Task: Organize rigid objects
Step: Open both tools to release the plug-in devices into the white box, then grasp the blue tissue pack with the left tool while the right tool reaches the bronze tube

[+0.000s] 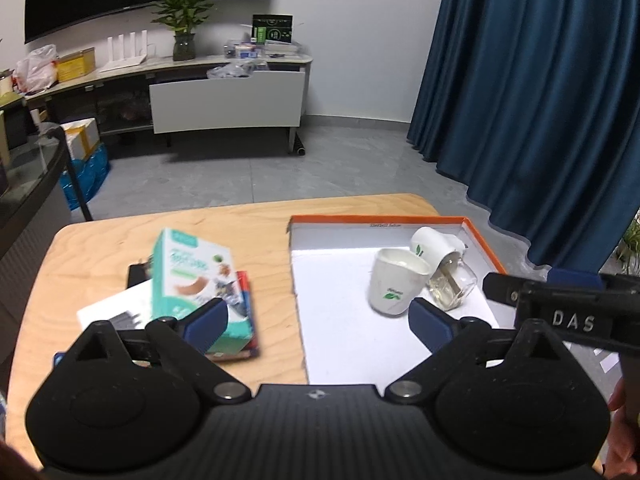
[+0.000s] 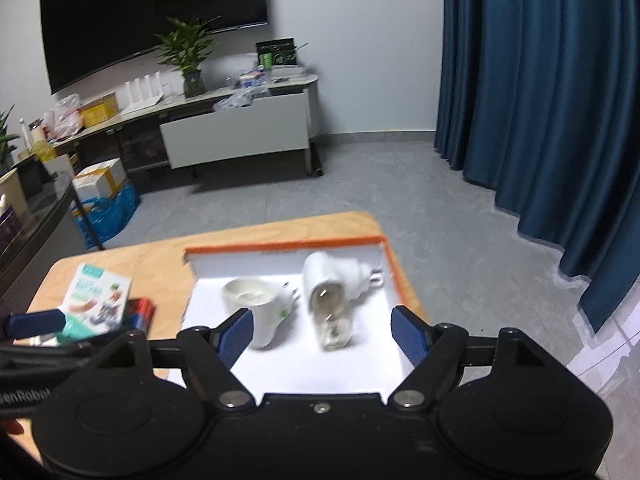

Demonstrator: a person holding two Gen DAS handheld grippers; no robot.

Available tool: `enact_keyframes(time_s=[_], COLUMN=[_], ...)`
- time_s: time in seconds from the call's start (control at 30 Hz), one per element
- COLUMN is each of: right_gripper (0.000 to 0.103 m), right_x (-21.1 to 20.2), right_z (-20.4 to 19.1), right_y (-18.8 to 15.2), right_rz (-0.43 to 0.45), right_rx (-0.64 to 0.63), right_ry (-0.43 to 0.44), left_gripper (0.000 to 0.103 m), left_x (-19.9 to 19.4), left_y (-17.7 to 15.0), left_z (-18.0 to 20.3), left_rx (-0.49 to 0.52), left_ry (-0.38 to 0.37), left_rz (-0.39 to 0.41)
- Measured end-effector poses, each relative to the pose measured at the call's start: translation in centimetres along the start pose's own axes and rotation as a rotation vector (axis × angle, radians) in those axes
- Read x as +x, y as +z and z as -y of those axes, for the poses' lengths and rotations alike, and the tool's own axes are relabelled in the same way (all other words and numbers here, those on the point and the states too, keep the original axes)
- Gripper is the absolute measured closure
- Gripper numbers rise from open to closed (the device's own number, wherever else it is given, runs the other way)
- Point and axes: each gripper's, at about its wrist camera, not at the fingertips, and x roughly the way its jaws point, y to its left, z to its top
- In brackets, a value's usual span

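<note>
Wooden counter (image 1: 264, 224) carries a shallow box (image 1: 340, 344) with an orange rim on its right part. Inside the box lie two white plug-in devices: one (image 2: 260, 312) is upright on the left, the other (image 2: 332, 292) lies on its side with a clear glass bottle attached. Left of the box, a green carton (image 1: 188, 280) leans on a small pile of flat things. Both the left hand-held gripper (image 1: 316, 316) and the right hand-held gripper (image 2: 322, 332) are spread wide and hold nothing.
</note>
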Motion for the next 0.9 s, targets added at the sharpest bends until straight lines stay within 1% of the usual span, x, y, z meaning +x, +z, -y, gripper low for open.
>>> enact_keyframes(time_s=[0.1,0.27,0.6,0.9], right_gripper=[0.012,0.010,0.009,0.009], right_x=[-0.4,-0.7,-1.0,-0.8], right_z=[-0.7,-2.6,-5.5,-7.8], right_y=[-0.7,-1.7,-2.3,-2.8], right_rz=[-0.013,-0.028,-0.036,-0.050], right_rx=[0.006,-0.023,-0.066,-0.104], right_ry=[0.027,0.057,0.102,0.143], left_gripper=[0.003,0.003,0.003,0.003], left_x=[-0.7,-1.6,-2.6,-3.5], left_y=[-0.3,-1.0,-2.2,-2.8], left_z=[-0.6,-2.4,-5.0,-6.3], left_rx=[0.004,-0.036,-0.079,-0.090], left_ry=[0.025,0.046,0.089,0.115], left_rz=[0.015,0.025,0.031,0.036])
